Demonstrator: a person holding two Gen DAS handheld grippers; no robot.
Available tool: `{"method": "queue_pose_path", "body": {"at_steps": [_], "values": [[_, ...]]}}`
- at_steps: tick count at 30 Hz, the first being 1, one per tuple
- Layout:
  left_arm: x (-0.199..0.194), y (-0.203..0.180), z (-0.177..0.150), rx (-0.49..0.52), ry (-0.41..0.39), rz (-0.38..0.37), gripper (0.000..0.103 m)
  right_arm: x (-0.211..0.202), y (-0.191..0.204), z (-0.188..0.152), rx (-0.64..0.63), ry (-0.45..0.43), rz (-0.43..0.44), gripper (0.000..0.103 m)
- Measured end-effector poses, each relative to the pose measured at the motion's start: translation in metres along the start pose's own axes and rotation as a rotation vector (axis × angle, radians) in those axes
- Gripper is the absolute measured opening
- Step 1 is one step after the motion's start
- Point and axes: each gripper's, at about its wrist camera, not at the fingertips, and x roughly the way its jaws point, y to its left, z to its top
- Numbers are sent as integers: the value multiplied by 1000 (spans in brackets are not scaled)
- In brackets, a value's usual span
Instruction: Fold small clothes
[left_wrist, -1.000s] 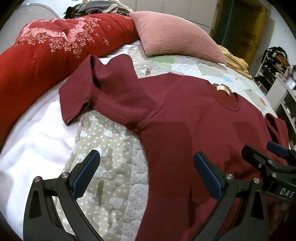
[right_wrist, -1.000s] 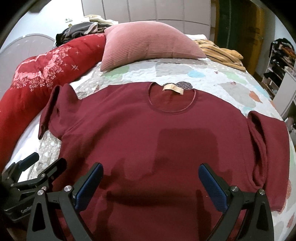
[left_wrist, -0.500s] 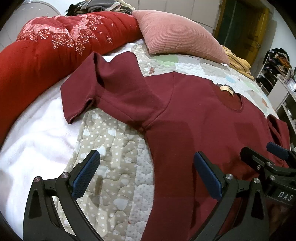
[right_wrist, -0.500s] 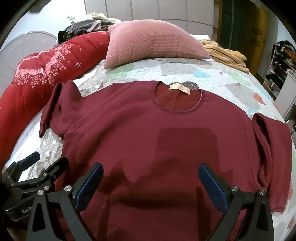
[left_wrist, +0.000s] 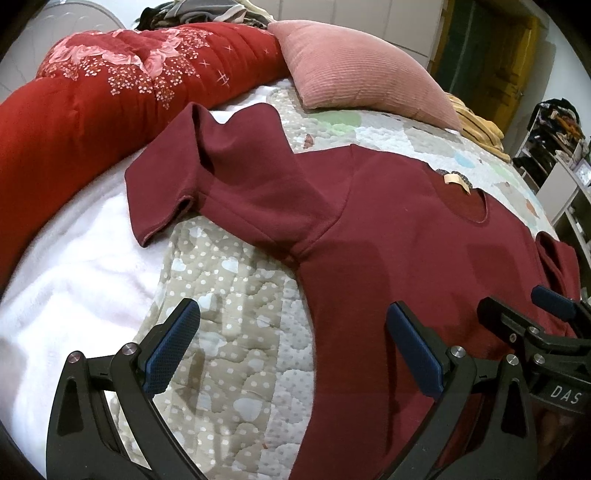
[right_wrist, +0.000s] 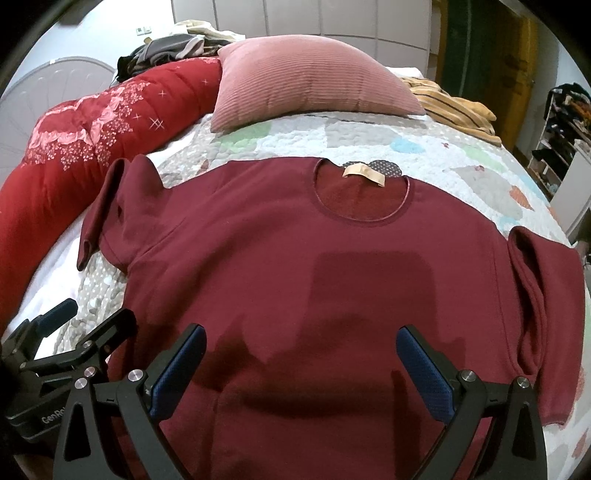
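A bed fills both views, covered by a patchwork quilt (right_wrist: 369, 136) with a dotted, heart-stitched panel on its left side and a white blanket (left_wrist: 74, 266) beyond that. A red floral duvet (left_wrist: 110, 85) is bunched along the far left, a pink ribbed pillow (right_wrist: 310, 77) sits at the head, and a striped yellow cloth (right_wrist: 458, 107) lies beside it. Pale wardrobe doors, a dark doorway and cluttered shelves (right_wrist: 565, 118) stand behind — the shelves are too blurred to read.

The maroon top (right_wrist: 314, 266) lies flat on the quilt, front up, neckline toward the pillow, both short sleeves partly folded over. A tan label (right_wrist: 364, 172) is sewn inside the collar; any print on it is unreadable. The right tool's body shows "DAS" in the left view, and the left tool's shows "GenRo", cut off.

The left gripper (left_wrist: 291, 354) is spread wide and holds nothing — 1 finger over the quilt, 1 over the top's left edge. The right gripper (right_wrist: 301, 365) is equally wide over the lower middle of the top, empty; whether either touches the fabric is unclear.
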Motion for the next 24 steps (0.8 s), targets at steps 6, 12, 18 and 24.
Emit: {"method": "queue_pose_path", "body": {"at_steps": [6, 12, 18, 24], "values": [[-2, 10, 2, -12, 0, 7, 102, 1, 5, 3, -10, 4, 6, 103], [-11, 60, 10, -107, -29, 86, 102, 0, 29, 17, -69, -19, 71, 98], [-20, 126, 16, -281, -63, 188, 102, 13, 78, 42, -129, -36, 292, 82], [-26, 161, 17, -332, -89, 265, 102, 44, 141, 66, -197, -24, 430, 76]]}}
